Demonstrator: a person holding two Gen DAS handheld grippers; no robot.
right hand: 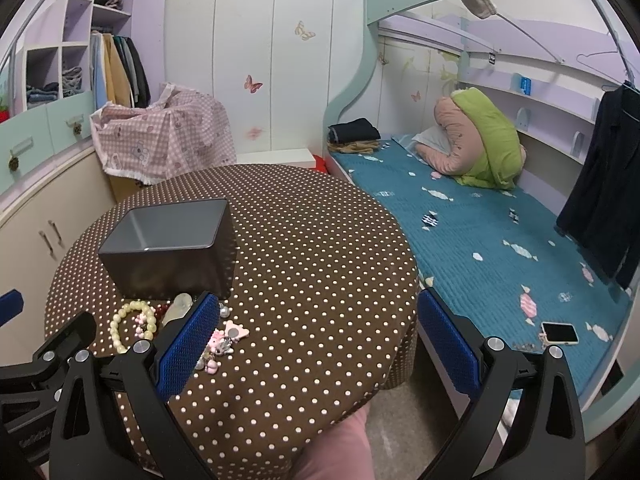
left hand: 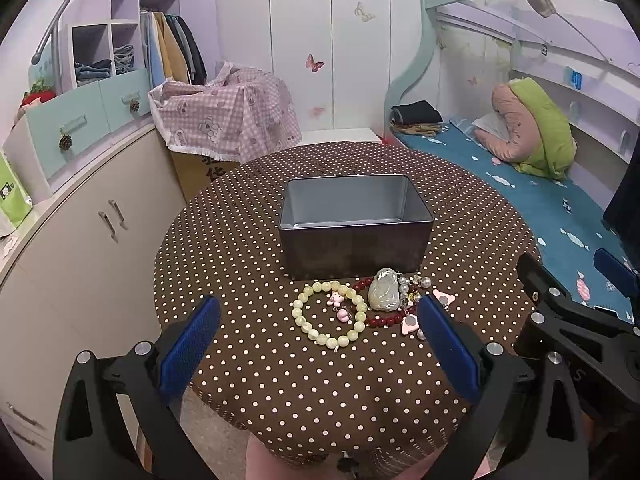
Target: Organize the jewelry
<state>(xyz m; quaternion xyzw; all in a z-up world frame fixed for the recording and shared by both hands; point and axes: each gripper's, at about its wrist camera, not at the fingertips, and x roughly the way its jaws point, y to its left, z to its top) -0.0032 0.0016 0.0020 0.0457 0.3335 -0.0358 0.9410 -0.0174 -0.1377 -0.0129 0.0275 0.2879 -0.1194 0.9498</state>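
A grey metal tin (left hand: 355, 226) stands open and empty on the round polka-dot table (left hand: 248, 256). In front of it lies a heap of jewelry: a pale yellow bead bracelet (left hand: 330, 313) with pink charms, a dark red bead string (left hand: 386, 320), a pale jade pendant (left hand: 385, 289), pearls and pink charms. My left gripper (left hand: 320, 320) is open, hovering near the bracelet, empty. My right gripper (right hand: 316, 320) is open over the table's near right part, empty; the tin (right hand: 172, 248) and bracelet (right hand: 134, 326) sit to its left.
A bed with a teal cover (right hand: 480, 240) runs along the table's right side, with a phone (right hand: 559, 333) on it. Cabinets (left hand: 80, 232) stand left of the table. A box draped in pink checked cloth (left hand: 228, 114) is behind. The right gripper's frame (left hand: 580, 320) shows at the left view's right.
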